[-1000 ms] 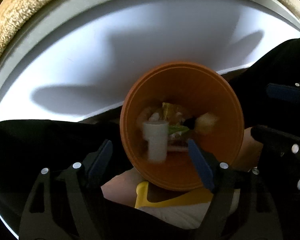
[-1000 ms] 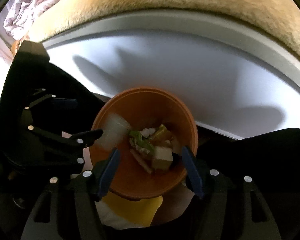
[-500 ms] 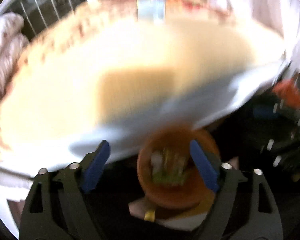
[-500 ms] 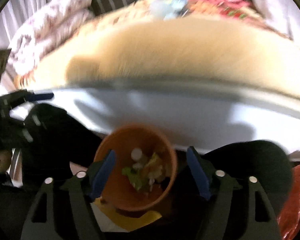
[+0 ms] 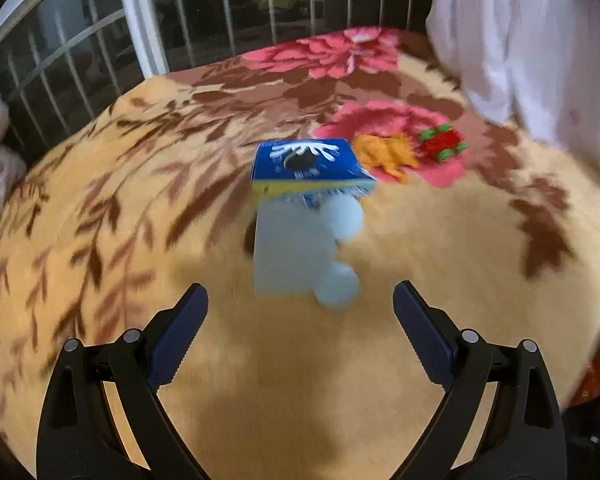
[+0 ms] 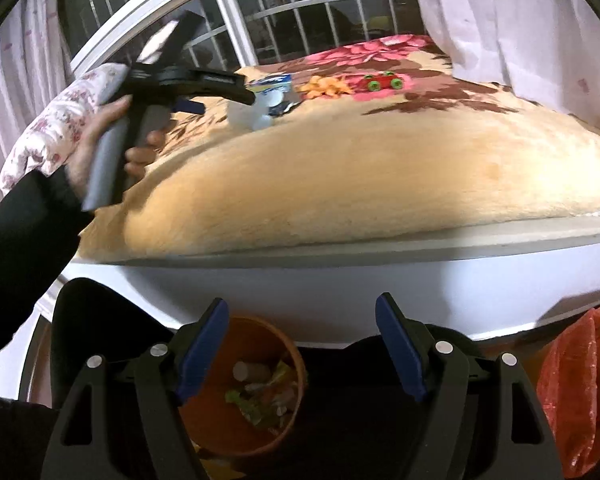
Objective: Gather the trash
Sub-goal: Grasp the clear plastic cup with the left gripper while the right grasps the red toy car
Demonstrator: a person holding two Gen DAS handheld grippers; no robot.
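Note:
On the flowered blanket (image 5: 440,240) lie a blue biscuit wrapper (image 5: 306,162), a pale box-like piece (image 5: 290,252) and two white crumpled balls (image 5: 342,216) just past my open, empty left gripper (image 5: 300,332). An orange bin (image 6: 288,356) with several scraps of trash stands on the floor below the bed, under my open, empty right gripper (image 6: 302,352). In the right wrist view the left gripper (image 6: 216,90) is held over the bed by a hand, near the wrapper (image 6: 270,82).
An orange toy animal (image 5: 386,154) and a red and green toy (image 5: 442,144) lie further back on the blanket. A barred window (image 5: 220,12) and white curtain (image 5: 520,40) are behind. A red plastic bag (image 6: 576,380) hangs right of the bin.
Both grippers have lifted away from the orange bin. The left one has swung up over the bed to the wrapper; the right one has tilted up and still hangs above the bin.

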